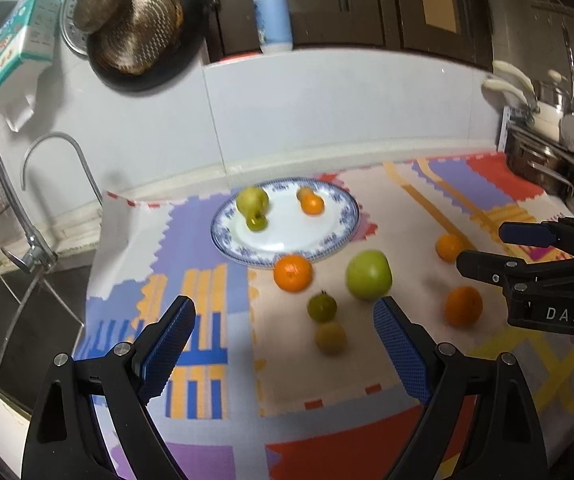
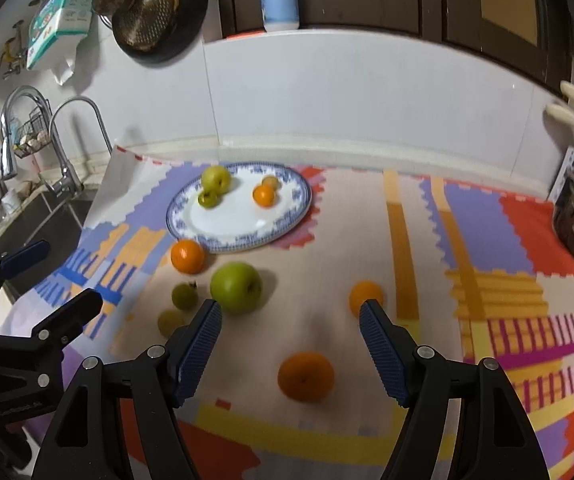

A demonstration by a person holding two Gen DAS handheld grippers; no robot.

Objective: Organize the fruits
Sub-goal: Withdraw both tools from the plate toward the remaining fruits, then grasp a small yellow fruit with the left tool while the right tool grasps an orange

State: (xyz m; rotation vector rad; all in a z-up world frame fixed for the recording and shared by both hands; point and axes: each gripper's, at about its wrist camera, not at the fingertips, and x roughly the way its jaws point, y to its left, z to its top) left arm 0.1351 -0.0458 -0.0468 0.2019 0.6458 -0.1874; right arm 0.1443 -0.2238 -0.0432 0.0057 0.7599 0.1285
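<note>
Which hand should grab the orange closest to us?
Probably the right. The right gripper is open with the nearest orange right between its fingers, while the left gripper faces the small green fruits instead.

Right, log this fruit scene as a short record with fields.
surface: patterned mat
plate: blue-rimmed, holds four small fruits
loose fruit: big green apple, three oranges, two small greenish fruits
nearest orange: between right claw fingers, untouched
left claw: open, empty, above the mat

Four oranges [image 2: 306, 376], five green fruits [image 2: 236, 287], one plate [image 2: 223, 242]
</note>
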